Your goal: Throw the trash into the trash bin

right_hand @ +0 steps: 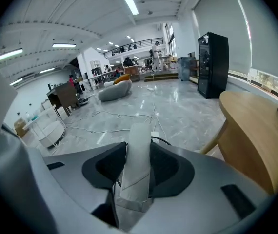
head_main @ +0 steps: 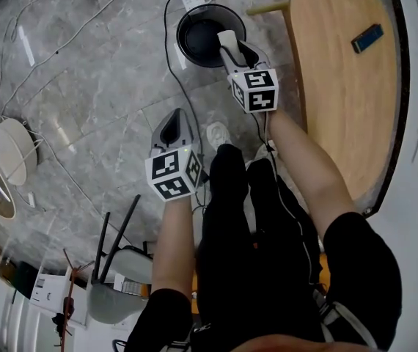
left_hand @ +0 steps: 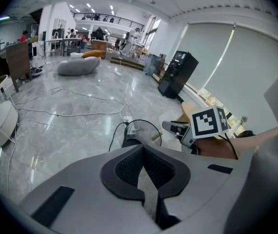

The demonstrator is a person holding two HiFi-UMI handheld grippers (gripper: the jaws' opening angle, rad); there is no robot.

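Clamping white trash point(right_hand: 138, 147), right gripper point(head_main: 235, 52) overhangs bin point(head_main: 182, 29), per head view; left gripper point(left_hand: 142, 168) closed.

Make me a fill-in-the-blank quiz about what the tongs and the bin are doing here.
The right tongs grip a ____ piece of trash.
The black trash bin stands on the ____.
The left tongs are ____, with nothing between them.
Missing words: white; floor; shut.

The right hand-held gripper point(head_main: 232, 50) grips a white piece of trash point(head_main: 226, 39) above the black trash bin point(head_main: 193, 22), beside the wooden tabletop point(head_main: 341, 94), the left hand-held gripper point(head_main: 171, 127) well apart.
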